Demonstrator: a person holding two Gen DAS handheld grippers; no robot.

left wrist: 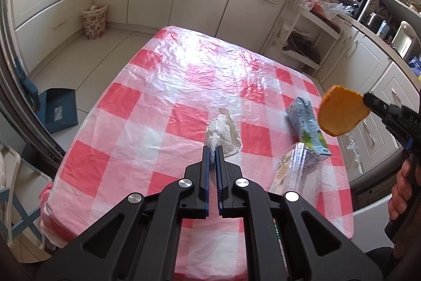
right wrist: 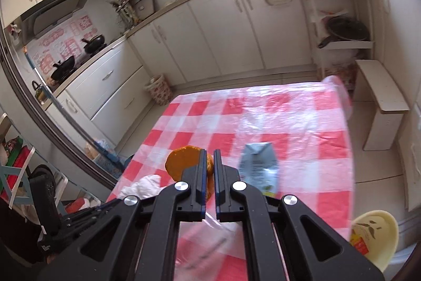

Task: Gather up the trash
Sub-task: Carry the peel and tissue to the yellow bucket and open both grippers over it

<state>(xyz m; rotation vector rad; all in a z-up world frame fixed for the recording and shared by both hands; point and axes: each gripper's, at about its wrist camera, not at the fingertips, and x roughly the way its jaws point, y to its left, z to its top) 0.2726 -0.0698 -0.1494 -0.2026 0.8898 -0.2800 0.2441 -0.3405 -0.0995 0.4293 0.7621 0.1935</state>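
A crumpled white tissue [left wrist: 223, 133] hangs from my left gripper [left wrist: 213, 149], which is shut on its near edge over the red-and-white checked tablecloth [left wrist: 147, 107]. My right gripper [right wrist: 209, 154] is shut on a flat round orange peel [right wrist: 181, 161] and holds it in the air above the table. The left wrist view shows that peel [left wrist: 342, 113] at the right gripper's tip [left wrist: 367, 98], off the table's right edge. A light blue drink carton [left wrist: 307, 128] lies on the cloth, with a clear plastic wrapper [left wrist: 294, 170] in front of it. From the right, the tissue [right wrist: 144, 186] and left gripper [right wrist: 114, 202] sit lower left.
A floral waste basket [left wrist: 94, 21] stands on the floor by the far cabinets, also visible as the basket [right wrist: 159, 92]. A yellow paper cup [right wrist: 373, 236] is at the table's near right corner. A blue box [left wrist: 59, 109] lies on the floor left of the table.
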